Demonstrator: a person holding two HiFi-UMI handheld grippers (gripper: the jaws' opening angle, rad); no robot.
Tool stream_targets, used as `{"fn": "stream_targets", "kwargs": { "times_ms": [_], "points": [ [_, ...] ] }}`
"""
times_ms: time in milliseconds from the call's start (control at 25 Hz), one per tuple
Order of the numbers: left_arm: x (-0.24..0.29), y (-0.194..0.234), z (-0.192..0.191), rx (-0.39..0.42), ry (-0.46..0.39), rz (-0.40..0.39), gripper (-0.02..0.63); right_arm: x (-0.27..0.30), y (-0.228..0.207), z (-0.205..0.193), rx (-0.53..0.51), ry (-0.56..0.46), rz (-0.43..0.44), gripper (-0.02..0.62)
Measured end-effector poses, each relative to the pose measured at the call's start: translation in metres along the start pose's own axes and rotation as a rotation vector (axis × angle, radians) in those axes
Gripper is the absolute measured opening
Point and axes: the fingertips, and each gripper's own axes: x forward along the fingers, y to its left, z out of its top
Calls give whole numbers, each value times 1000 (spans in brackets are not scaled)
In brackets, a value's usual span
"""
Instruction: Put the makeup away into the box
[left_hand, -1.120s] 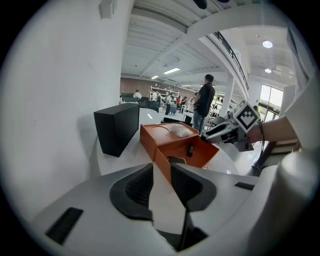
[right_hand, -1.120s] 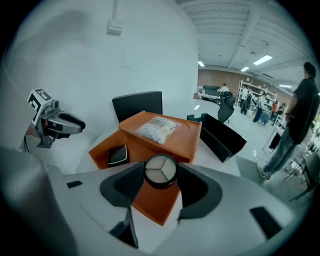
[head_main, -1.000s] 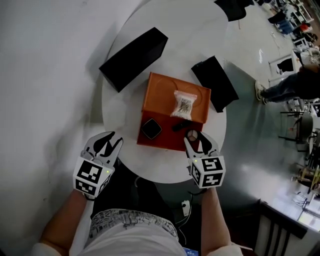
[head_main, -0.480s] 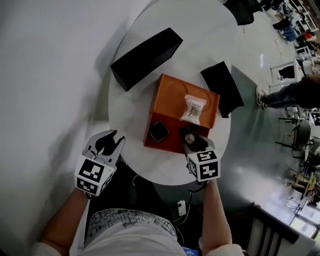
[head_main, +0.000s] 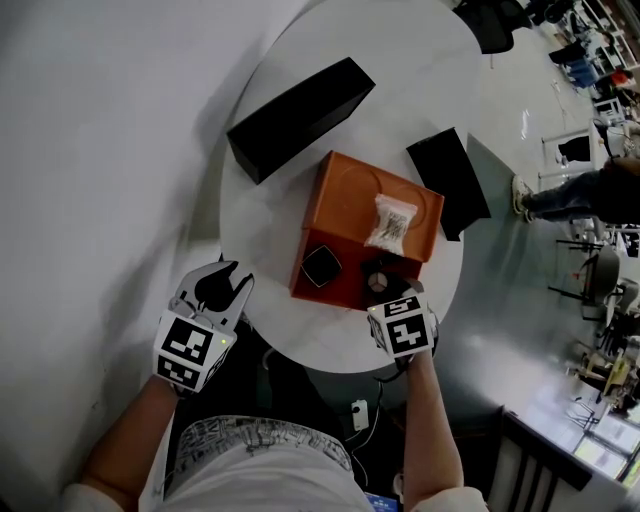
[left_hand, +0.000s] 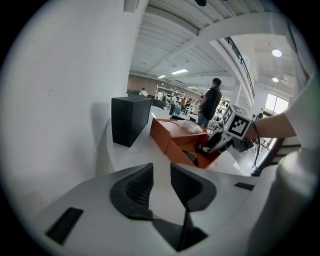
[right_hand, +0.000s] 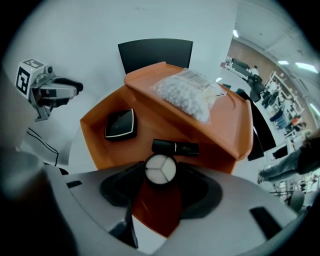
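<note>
Left tool (left_hand: 161, 174) empty (jaws apart); orange box (left_hand: 169, 136), contents unclear.

head: down | right: close over box (right_hand: 97, 142) | left: seemingly farther | shared: box

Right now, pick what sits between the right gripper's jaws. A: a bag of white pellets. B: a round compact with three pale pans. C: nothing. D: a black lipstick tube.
B: in the right gripper view, the right gripper has its jaws pressed on the round compact from both sides, while the black tube lies inside the orange box and the bag rests on its lid.
</note>
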Motion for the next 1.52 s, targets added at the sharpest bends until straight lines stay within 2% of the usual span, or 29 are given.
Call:
{"fn": "stream_targets", "kwargs": {
  "times_ms": [280,520,720,960,1160,1520],
  "points": [
    [2,-8,-1,1,5,-25,124,5,6,2,-6,42,32,225],
    [0,-9,2,25,0,-26,124,7,6,0,-4,66,18,227],
    [-3,-13,10,44,-3,-30,124,-1,6,7,-5,23,26,256],
    [-5,-29,29,95,-35,-54,124,-26,0,20,42,-166,-9,235],
    [-14,-44,50,152,-67,-66,124,-63,3,24,133,-330,-12,225],
    [-32,-65,90,239,-133,-78,124,-124,3,13,279,-524,-27,203]
  ]
}}
